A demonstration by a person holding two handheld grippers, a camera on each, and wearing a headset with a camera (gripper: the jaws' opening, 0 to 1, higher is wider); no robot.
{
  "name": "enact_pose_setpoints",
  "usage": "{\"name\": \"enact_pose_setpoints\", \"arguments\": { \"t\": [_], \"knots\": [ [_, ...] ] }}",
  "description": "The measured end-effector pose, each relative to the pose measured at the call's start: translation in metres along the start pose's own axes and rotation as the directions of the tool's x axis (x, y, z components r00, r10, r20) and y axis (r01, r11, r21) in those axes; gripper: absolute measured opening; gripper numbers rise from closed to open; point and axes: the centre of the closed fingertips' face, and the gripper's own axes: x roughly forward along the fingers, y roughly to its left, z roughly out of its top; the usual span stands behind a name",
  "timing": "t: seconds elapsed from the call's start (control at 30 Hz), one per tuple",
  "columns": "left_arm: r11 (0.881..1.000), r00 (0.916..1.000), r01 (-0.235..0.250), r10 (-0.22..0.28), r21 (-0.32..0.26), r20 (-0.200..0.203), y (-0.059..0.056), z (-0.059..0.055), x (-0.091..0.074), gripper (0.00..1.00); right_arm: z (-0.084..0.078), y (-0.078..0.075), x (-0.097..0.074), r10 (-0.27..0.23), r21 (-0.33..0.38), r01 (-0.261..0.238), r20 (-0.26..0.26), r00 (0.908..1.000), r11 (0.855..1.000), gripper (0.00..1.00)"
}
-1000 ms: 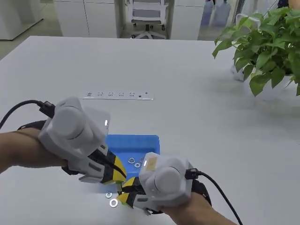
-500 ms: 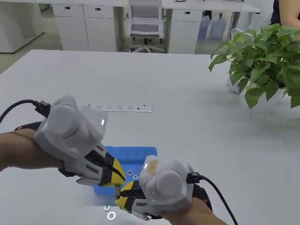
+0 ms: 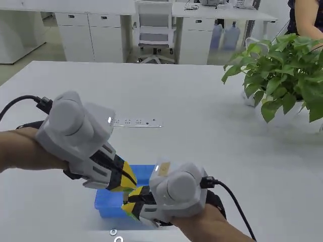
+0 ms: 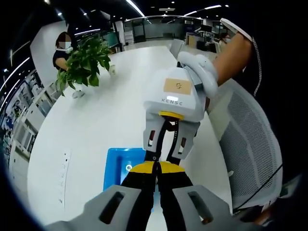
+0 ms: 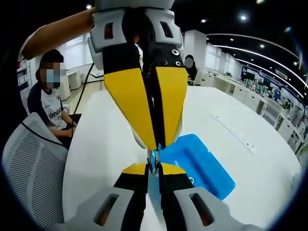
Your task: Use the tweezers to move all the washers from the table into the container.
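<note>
The headset has tipped up since a second ago, so don't read the whole scene sliding down as a move. The real change is that the gripper tips have come away from the loose washers [image 3: 113, 232] on the table and now hang over the blue container [image 3: 107, 209].

A thin metal sliver, which I take for the tweezers [image 5: 153, 167], sits right where the two sets of jaws meet. The left gripper [image 3: 128, 184] and the right gripper [image 3: 129, 206] are tip to tip, each with its jaws pinched together. I honestly can't tell which one actually has the tweezers, or whether a washer is on them.

Progress-wise I'd call it partway. At least one washer lies in the container in the left gripper view, and two are still on the table just in front of it, at the bottom edge of the head view.

For writing, the right gripper's shell has small lettering, something like "KENSC", though I'm not sure of it. Further back there's a power strip [image 3: 136, 122], and a potted plant [image 3: 282, 70] off to the right.
</note>
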Motion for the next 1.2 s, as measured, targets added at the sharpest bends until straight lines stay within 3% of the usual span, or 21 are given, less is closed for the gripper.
{"name": "enact_pose_setpoints", "arguments": {
  "t": [0.5,1.2],
  "knots": [
    [1.000,0.9999,-0.001,0.001,0.016,0.013,0.023,-0.004,0.005,0.05,-0.001,-0.024,0.008,-0.008,-0.005,0.008,0.002,1.0000,1.000,0.09],
    [1.000,0.9997,0.018,-0.017,-0.012,0.018,0.045,-0.023,0.026,0.05,-0.022,-0.044,0.028,-0.005,0.030,0.006,-0.029,0.9996,1.000,0.10]
  ]
}}
